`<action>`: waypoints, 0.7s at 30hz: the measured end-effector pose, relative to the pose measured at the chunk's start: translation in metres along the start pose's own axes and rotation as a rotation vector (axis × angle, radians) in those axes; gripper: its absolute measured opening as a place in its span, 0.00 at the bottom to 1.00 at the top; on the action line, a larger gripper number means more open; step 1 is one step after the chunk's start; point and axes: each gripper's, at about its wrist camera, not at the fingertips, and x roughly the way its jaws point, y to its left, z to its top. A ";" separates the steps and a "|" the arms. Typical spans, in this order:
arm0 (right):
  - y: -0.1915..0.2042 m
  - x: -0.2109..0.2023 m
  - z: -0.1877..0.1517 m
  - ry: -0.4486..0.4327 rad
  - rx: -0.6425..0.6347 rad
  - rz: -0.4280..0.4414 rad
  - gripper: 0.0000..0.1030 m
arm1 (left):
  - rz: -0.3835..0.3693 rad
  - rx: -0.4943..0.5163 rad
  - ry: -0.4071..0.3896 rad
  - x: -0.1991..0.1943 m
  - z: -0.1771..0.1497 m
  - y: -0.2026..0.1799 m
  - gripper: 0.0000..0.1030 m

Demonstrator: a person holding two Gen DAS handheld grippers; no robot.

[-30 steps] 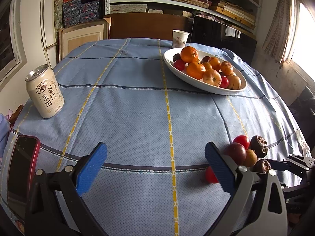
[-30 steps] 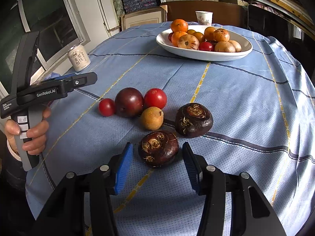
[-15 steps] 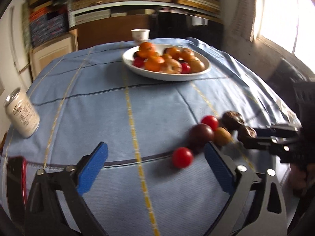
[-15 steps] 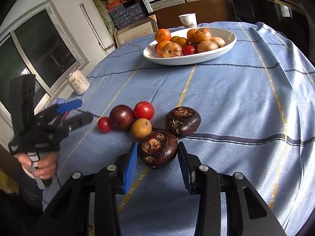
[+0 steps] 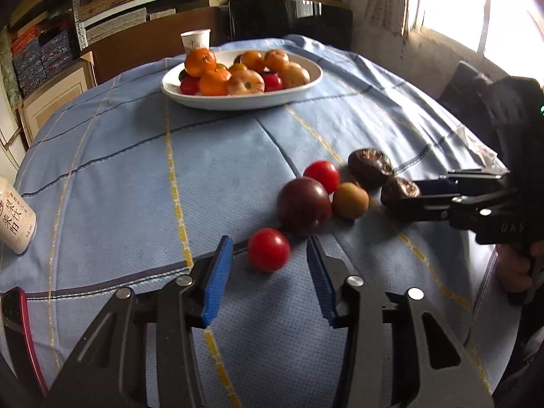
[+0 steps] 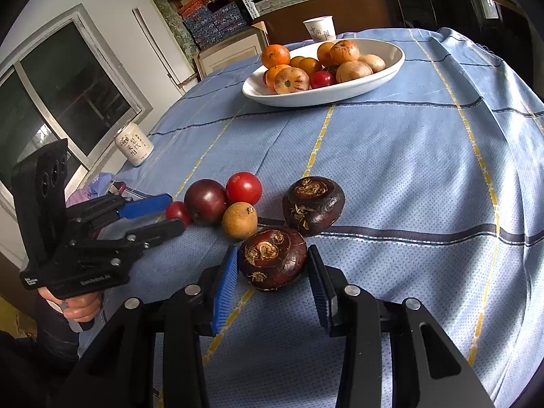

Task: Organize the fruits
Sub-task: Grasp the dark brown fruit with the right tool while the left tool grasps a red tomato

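Note:
A white oval bowl (image 5: 306, 90) (image 6: 384, 78) of oranges and other fruit sits at the far side of the blue tablecloth. Loose fruit lies near me: a small red tomato (image 5: 268, 250) (image 6: 178, 211), a dark purple plum (image 5: 303, 205) (image 6: 205, 200), a second red tomato (image 5: 322, 175) (image 6: 243, 188), a tan round fruit (image 5: 350, 200) (image 6: 239, 221) and two dark brown water chestnuts (image 6: 313, 204) (image 6: 273, 257). My left gripper (image 5: 268, 251) is open with the small tomato between its blue pads, apart from them. My right gripper (image 6: 270, 260) is shut on the nearer chestnut.
A white drink can (image 5: 13, 219) (image 6: 133, 144) stands at the left edge of the table. A red-cased phone (image 5: 17, 336) lies at the near left. A paper cup (image 5: 195, 39) (image 6: 319, 28) stands behind the bowl. Shelves and a window lie beyond.
My left gripper has swung right to the small red tomato and narrowed around it. My right gripper has closed from loose around the near water chestnut to touching it.

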 end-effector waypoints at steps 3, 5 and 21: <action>0.000 0.000 0.000 0.000 0.001 0.002 0.41 | -0.003 -0.009 0.017 0.004 0.000 0.001 0.39; 0.000 0.000 0.000 0.001 0.002 0.002 0.41 | -0.005 -0.016 0.025 0.006 0.000 0.003 0.37; 0.000 -0.002 -0.001 -0.014 0.003 -0.003 0.41 | -0.002 -0.040 0.034 0.010 0.001 0.006 0.23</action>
